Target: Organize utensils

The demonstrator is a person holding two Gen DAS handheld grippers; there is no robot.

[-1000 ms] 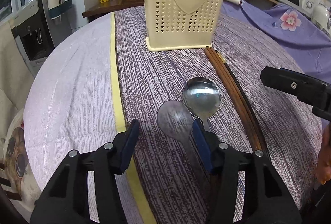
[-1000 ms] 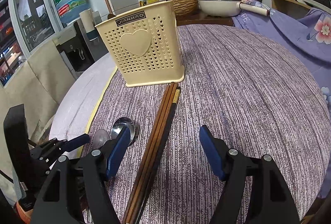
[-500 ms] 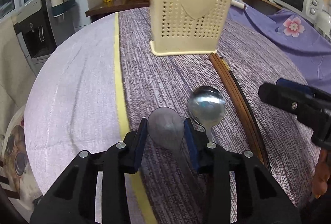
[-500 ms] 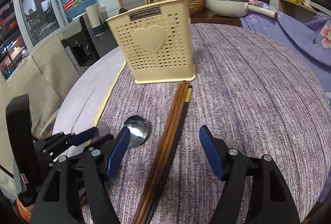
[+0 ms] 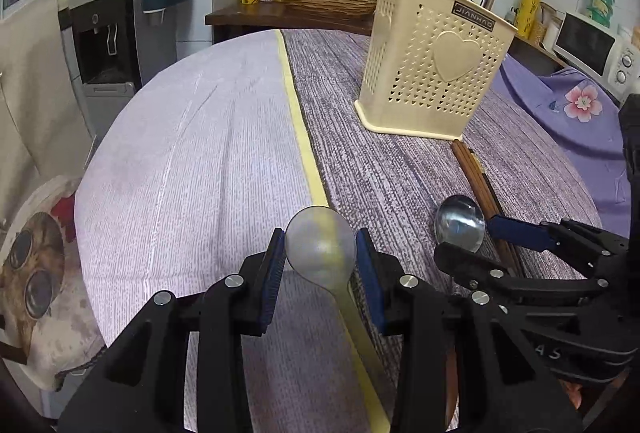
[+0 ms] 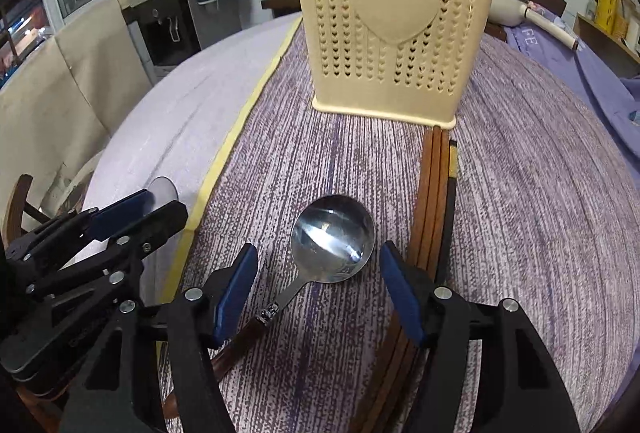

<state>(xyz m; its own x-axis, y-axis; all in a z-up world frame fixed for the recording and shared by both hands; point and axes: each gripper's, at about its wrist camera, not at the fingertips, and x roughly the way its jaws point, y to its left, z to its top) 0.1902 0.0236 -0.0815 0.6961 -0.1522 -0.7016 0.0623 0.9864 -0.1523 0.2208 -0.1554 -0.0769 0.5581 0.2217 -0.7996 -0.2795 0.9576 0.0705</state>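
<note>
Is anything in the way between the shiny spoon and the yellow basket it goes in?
Nothing visible blocks it. Bare purple tablecloth lies between the metal spoon and the cream utensil basket. The chopsticks lie off to the spoon's right side, not across that stretch.

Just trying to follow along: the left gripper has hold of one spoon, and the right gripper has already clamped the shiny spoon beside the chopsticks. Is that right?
Not quite. The right gripper has not clamped the shiny spoon: its jaws have just been closing, but the right wrist view shows gaps on both sides of the bowl, and the spoon lies on the cloth beside the chopsticks. The left gripper does hold one spoon.
</note>
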